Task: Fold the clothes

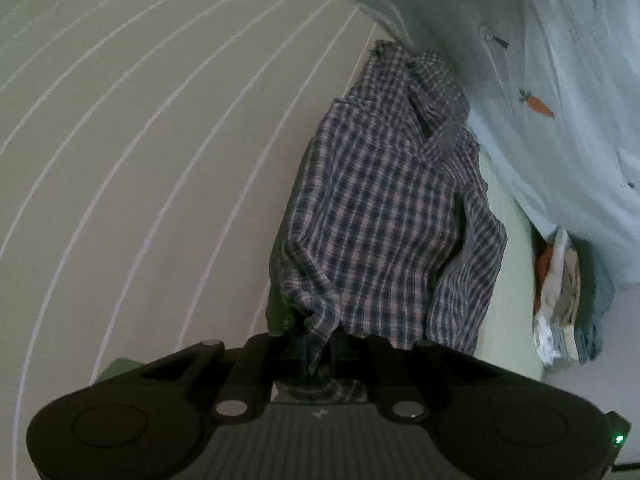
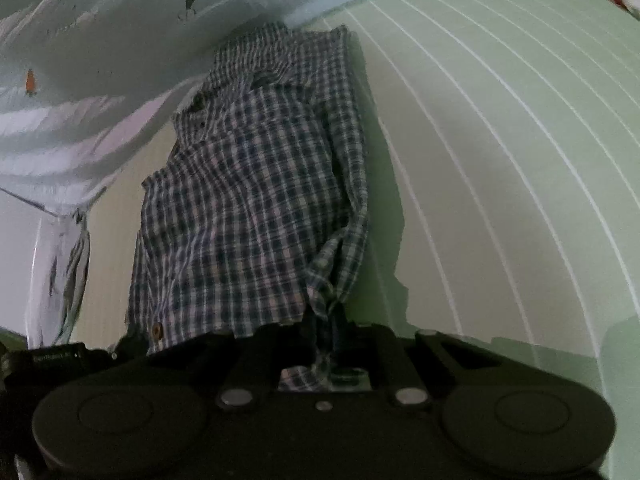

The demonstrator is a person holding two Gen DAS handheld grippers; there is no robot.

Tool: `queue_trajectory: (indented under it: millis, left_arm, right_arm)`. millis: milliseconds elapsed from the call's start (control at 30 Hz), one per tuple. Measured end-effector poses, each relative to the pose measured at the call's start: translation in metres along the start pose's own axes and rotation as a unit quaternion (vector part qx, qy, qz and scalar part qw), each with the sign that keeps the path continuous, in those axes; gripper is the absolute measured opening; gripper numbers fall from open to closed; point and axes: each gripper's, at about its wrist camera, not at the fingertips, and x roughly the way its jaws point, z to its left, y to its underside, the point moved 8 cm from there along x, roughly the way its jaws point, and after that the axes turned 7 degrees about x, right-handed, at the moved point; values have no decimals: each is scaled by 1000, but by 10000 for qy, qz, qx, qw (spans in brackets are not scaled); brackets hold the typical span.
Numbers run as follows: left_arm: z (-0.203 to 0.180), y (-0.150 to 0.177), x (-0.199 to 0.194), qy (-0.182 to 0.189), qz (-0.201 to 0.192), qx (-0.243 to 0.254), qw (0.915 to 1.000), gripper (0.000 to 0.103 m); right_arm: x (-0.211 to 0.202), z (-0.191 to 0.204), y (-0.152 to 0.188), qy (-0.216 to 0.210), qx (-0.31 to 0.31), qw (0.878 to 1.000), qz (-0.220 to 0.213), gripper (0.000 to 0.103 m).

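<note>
A blue and white checked shirt (image 1: 384, 208) lies lengthwise on a pale green striped bed sheet (image 1: 160, 140). My left gripper (image 1: 316, 344) is shut on the shirt's near edge, cloth bunched between its jaws. In the right wrist view the same checked shirt (image 2: 256, 200) stretches away from me, with a brown button near its lower left corner. My right gripper (image 2: 326, 328) is shut on a gathered fold of the shirt's near edge. The fingertips of both grippers are hidden by cloth.
A light blue quilt with small carrot prints (image 1: 560, 100) lies bunched along the shirt's far side; it also shows in the right wrist view (image 2: 80, 60). A small pile of folded cloth (image 1: 560, 300) sits at the right. The green striped sheet (image 2: 500, 160) spreads to the right.
</note>
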Motion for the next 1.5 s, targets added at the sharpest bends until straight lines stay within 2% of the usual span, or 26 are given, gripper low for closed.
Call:
queue_trajectory:
  millis: [200,400,533,667,867,1067,1267,1500]
  left_arm:
    - [10,24,-35,38,104,-142,9998,9]
    - [4,24,-51,-135,14,203,9997,8]
    - [-1,14,-57,-88,-150,199,9997,8]
    - [-12,-1,-70,72,-357,132,9992,8]
    - [-45,-30,-88,197,-765,532,9955,8]
    - [-72,-62,-90,259,-1069,821,9905,8]
    - [-100,-97,-80,333,-1327,1148,9839,7]
    - [-124,-160,-41,377,-1391,1264,9815,7]
  right_arm:
    - [-26,-15,45,-88,497,9982,329,6]
    - [-36,-5,52,-54,123,9996,267,6]
    - [-46,-13,49,-286,325,9989,198,6]
    - [-62,-8,35,-689,524,9962,23,5]
    - [-85,10,8,-1110,591,9917,-268,5]
    - [-92,19,-23,-1414,778,9855,-521,5]
    - [-92,27,-63,-1540,824,9817,-755,5]
    - [-78,35,-121,-1600,911,9775,-1032,5]
